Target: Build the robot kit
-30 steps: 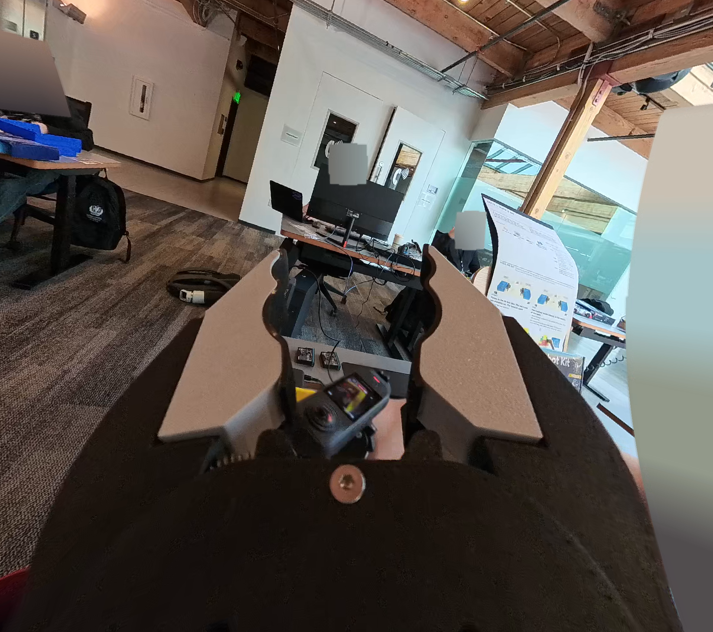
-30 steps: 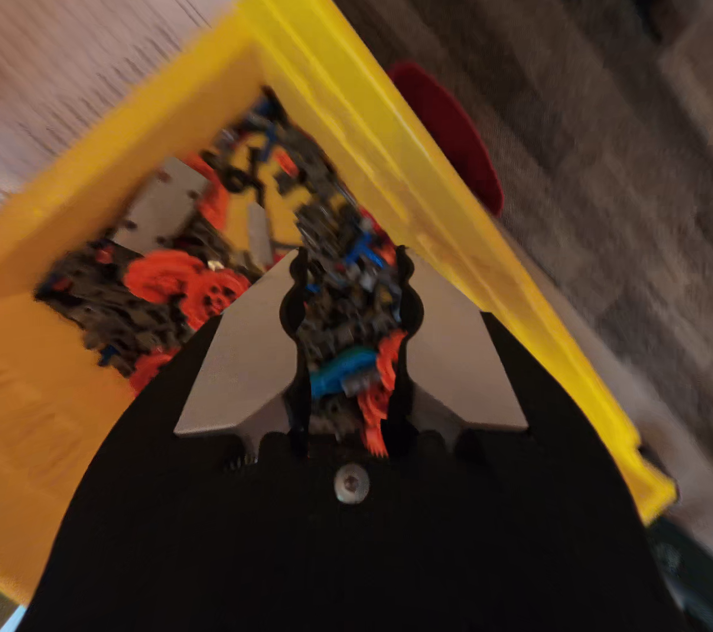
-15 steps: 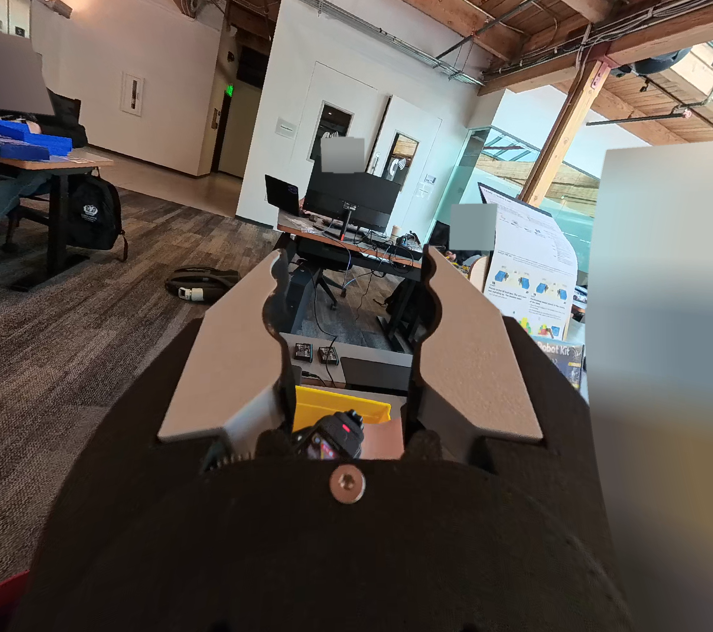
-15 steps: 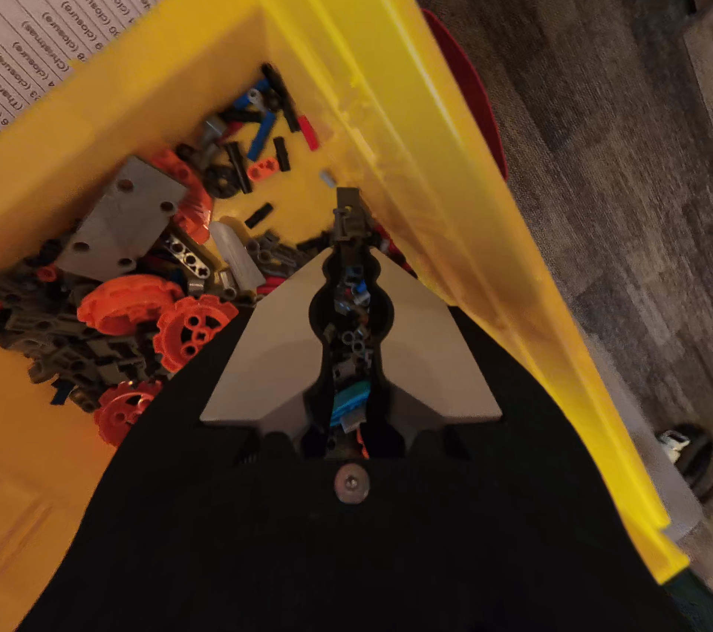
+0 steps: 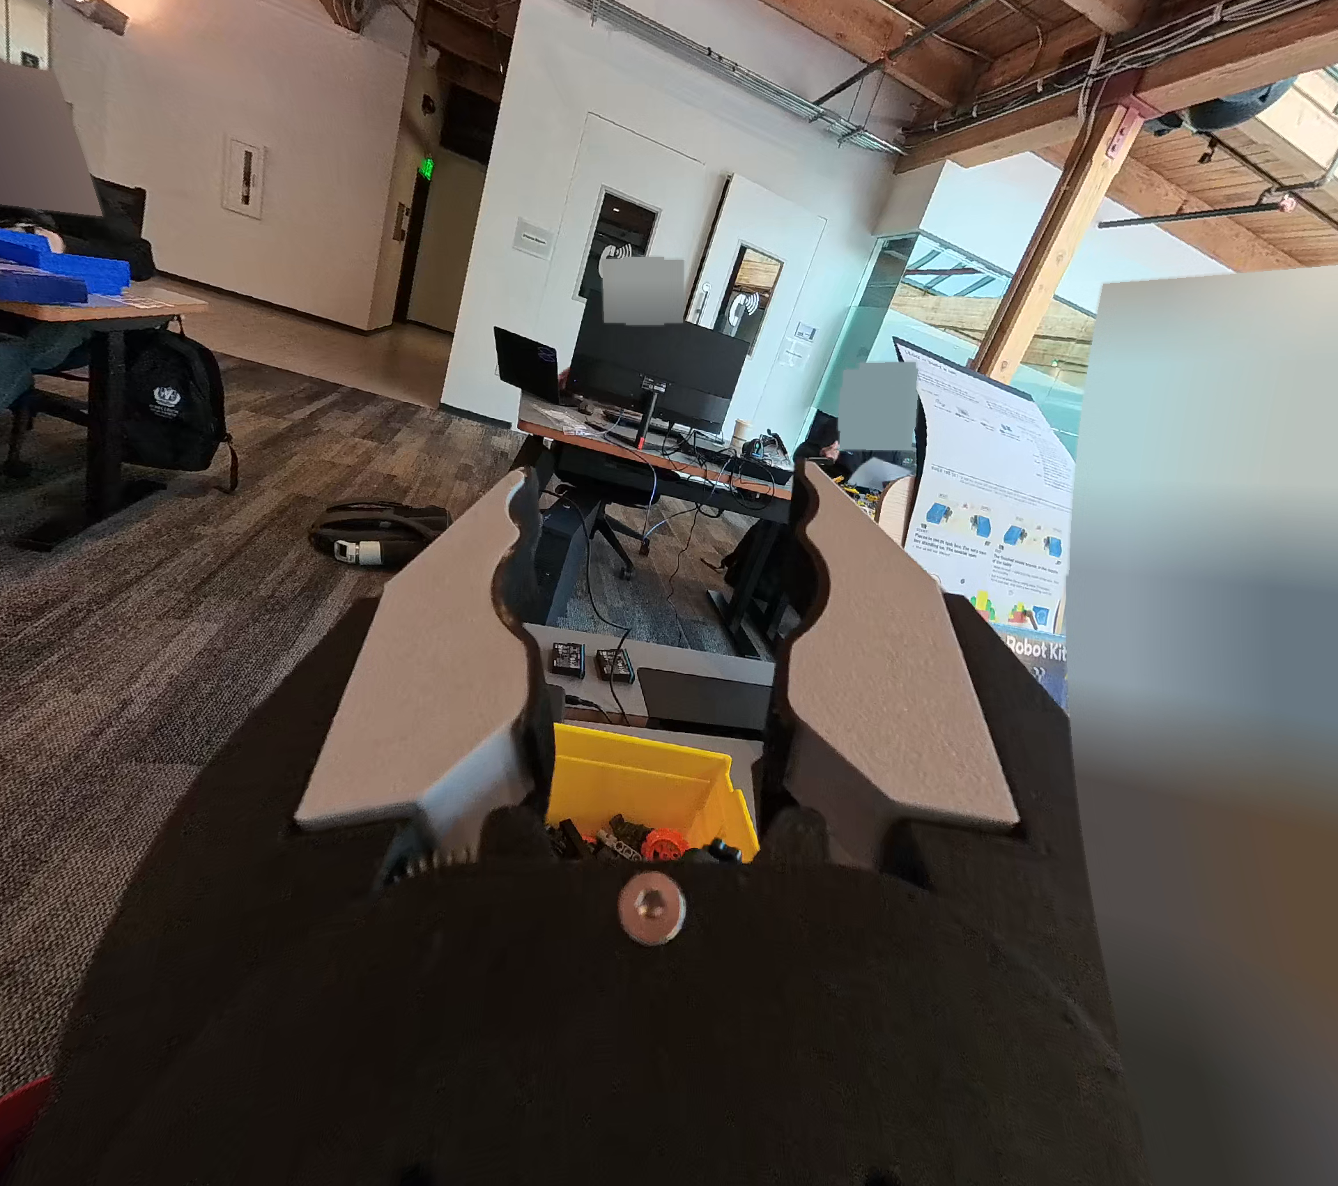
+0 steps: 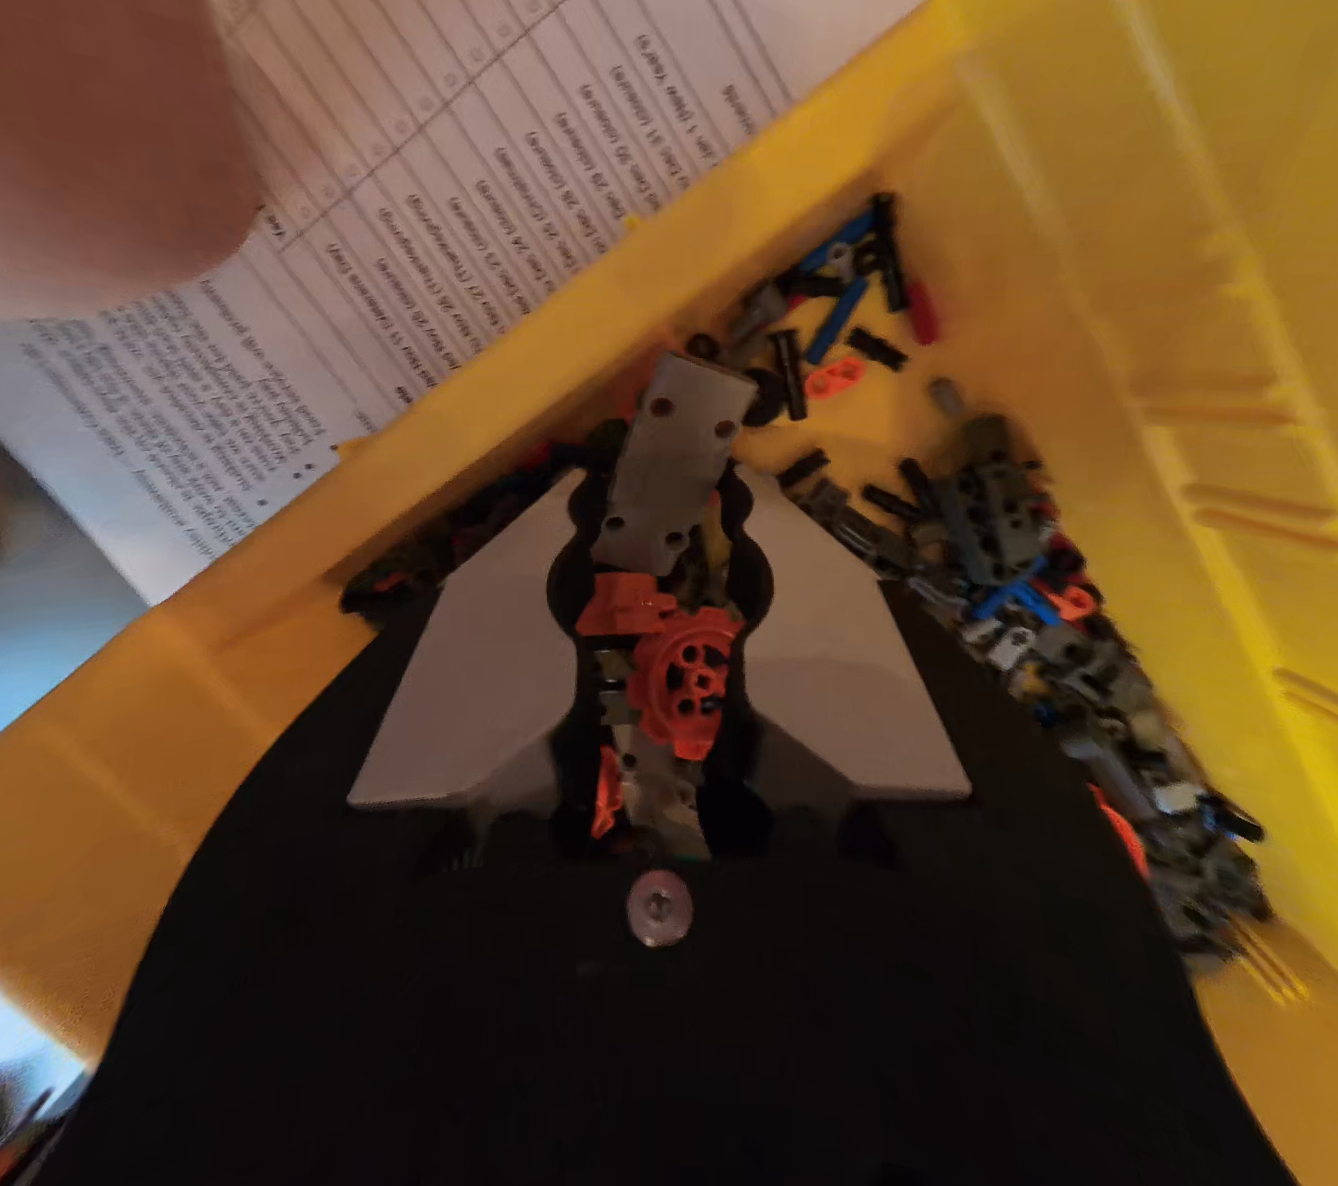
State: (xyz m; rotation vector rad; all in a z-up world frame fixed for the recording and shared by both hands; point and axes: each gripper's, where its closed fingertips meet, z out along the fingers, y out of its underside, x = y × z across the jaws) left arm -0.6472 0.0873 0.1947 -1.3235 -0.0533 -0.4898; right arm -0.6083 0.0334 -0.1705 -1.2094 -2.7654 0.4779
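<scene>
Your right gripper (image 6: pixel 655 500), inside the yellow bin (image 6: pixel 1129 152), clamps a grey holed plate (image 6: pixel 670 463) above orange gears (image 6: pixel 684 688); printed paper (image 6: pixel 449 138) lies beyond. Your left gripper (image 5: pixel 662 500) gapes empty above that bin (image 5: pixel 637 782), a desk (image 5: pixel 651 456) farther off.

1. Right tool (image 6: pixel 655 500): down inside the yellow bin (image 6: pixel 1086 152), its fingers narrowly apart around a grey plate with holes (image 6: pixel 670 471), just above an orange gear (image 6: pixel 684 681). Whether they grip the plate is unclear.
2. Left tool (image 5: pixel 659 500): fingers wide apart, empty, above the bin's near edge.
</scene>
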